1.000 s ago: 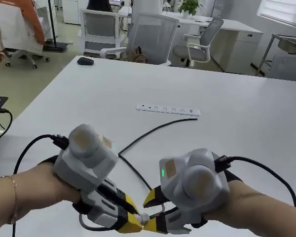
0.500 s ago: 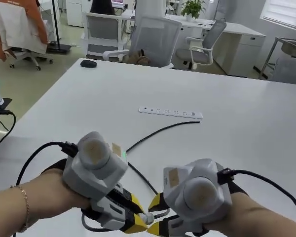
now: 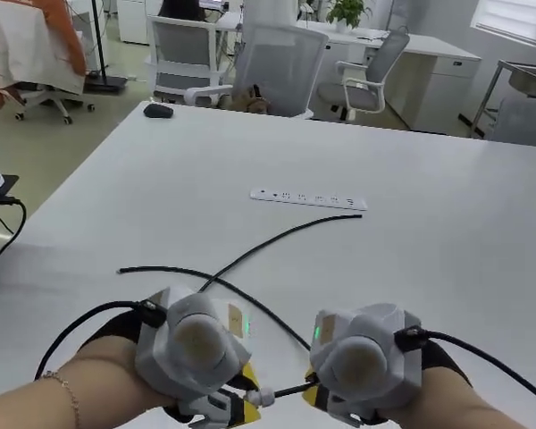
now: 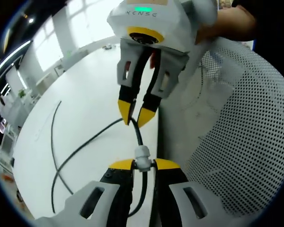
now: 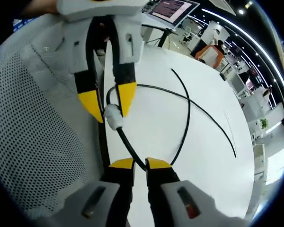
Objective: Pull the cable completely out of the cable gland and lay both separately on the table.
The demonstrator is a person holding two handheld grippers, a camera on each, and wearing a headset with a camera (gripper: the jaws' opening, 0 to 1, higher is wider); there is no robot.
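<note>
A small white cable gland [image 3: 262,396] sits between the yellow fingertips of my left gripper [image 3: 247,404], low at the near table edge. In the left gripper view the jaws are shut on the gland [image 4: 143,159]. A black cable [image 3: 277,234] leaves the gland and runs a short way to my right gripper [image 3: 311,391], which is shut on it. The right gripper view shows its own jaws pinching the cable [image 5: 141,165], with the gland [image 5: 113,116] just ahead in the left gripper's tips. The rest of the cable loops across the white table [image 3: 429,250].
A white power strip [image 3: 305,198] lies mid-table beyond the cable. A dark computer mouse [image 3: 157,111] rests near the far left edge. Office chairs [image 3: 277,63] stand behind the table. White perforated mesh [image 4: 236,118] lies right below the grippers at the table's near edge.
The two grippers have drawn apart, so a short stretch of cable now shows between the gland and the right gripper. A cable end has swung out to the left on the table.
</note>
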